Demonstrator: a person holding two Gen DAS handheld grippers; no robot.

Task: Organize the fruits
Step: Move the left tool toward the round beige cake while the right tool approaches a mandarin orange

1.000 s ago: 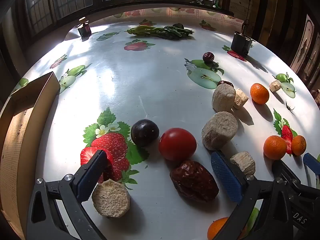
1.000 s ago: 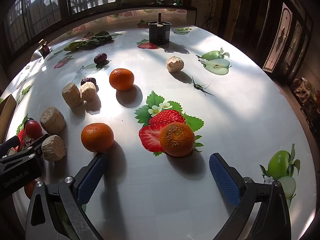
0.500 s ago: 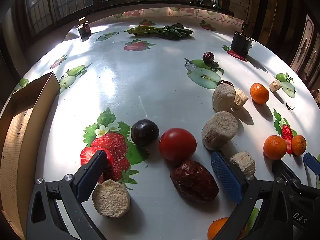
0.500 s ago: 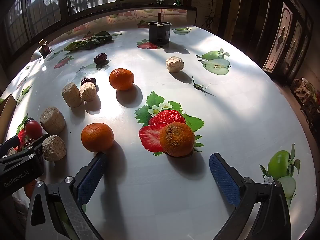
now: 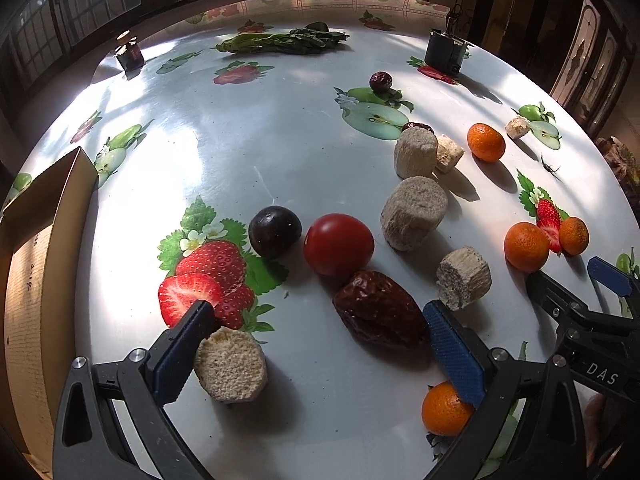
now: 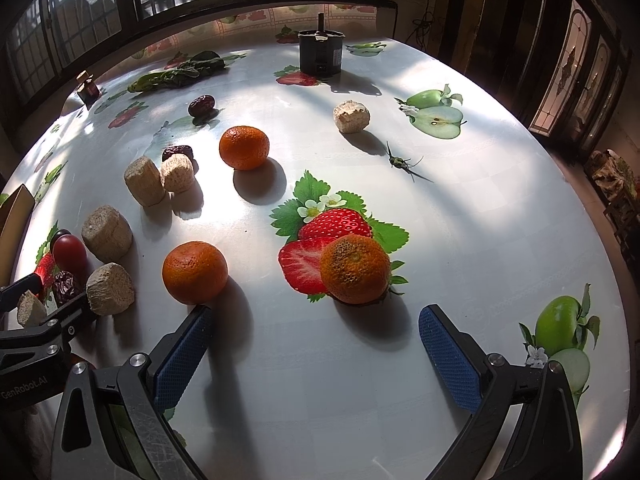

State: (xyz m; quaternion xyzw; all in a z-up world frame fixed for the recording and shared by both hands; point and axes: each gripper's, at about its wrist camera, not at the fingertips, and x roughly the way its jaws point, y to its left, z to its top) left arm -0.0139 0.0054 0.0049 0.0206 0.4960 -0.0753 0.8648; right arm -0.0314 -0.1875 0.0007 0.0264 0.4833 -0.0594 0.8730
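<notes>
Orange mandarins [image 6: 195, 272] lie scattered mid-table [image 6: 360, 380]; we hold both hand-held grippers, left [image 5: 316, 344] and right [image 6: 314, 354], spread and empty, ready to gather.

White glossy surface [image 6: 460, 240] printed with red strawberries and green apples — bright orange tangerine [image 6: 195, 272] beside a duller, speckled one [image 6: 355, 269]. Over on the left: red tomato [image 5: 338, 244], near-black plum [image 5: 275, 231], dark brown date [image 5: 378, 309], beige chunks [image 5: 414, 213] — blue textured pads [image 5: 454, 354] on dark grey arms.
</notes>
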